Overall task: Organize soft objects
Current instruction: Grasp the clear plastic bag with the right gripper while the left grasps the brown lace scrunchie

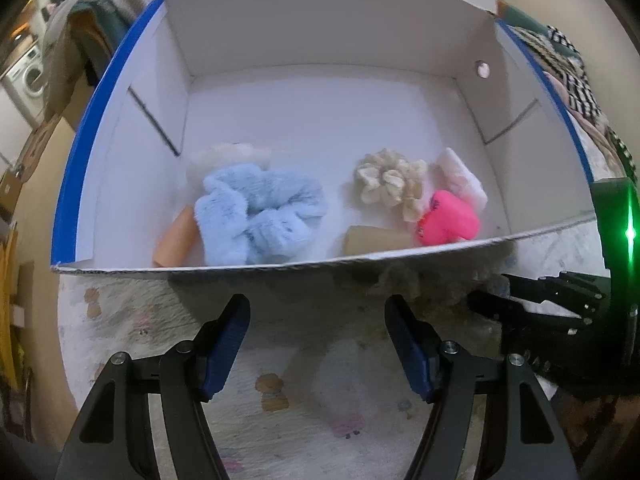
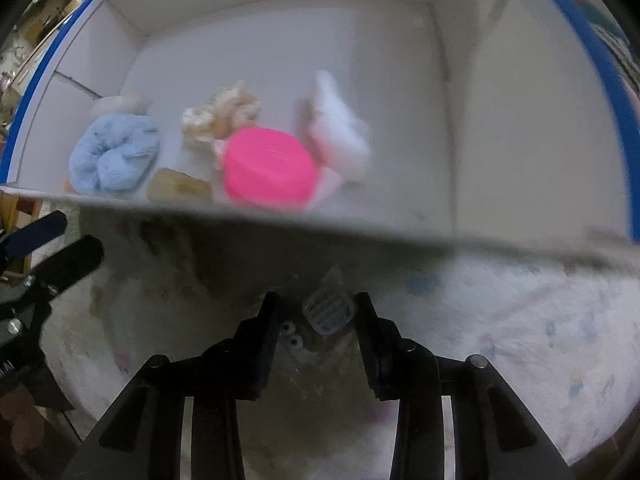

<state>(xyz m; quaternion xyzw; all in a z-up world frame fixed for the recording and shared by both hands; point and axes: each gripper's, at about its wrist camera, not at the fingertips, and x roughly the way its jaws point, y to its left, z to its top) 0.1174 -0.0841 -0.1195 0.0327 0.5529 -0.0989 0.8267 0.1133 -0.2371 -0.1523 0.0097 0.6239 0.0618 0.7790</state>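
While your right gripper (image 2: 316,312) points down at the patterned cloth (image 2: 520,340) just outside the box, its fingers (image 2: 266,332) stand narrow around a small clear gridded piece (image 2: 329,312) with a pair of tiny toy eyes (image 2: 291,336) beside it; the picture is too blurred to tell whether the pads press on it. Your left gripper (image 1: 318,332) hangs over the same cloth with its blue-padded fingers (image 1: 224,344) spread and nothing between them. Your right gripper's black tips show at the right edge of the left wrist view, near the box's front wall.

Beyond both grippers stands the white cardboard box (image 1: 400,254) with blue outer sides. Along its near wall lie the soft things: a fluffy light blue scrunchie (image 1: 256,216) over a white fluffy one (image 1: 228,156), an orange sponge (image 1: 176,240) at its left, a cream scrunchie (image 1: 392,184), a tan sponge (image 1: 376,240), a bright pink squishy toy (image 1: 448,220) and a white pad (image 1: 460,176) touching it. The box's far half is bare.
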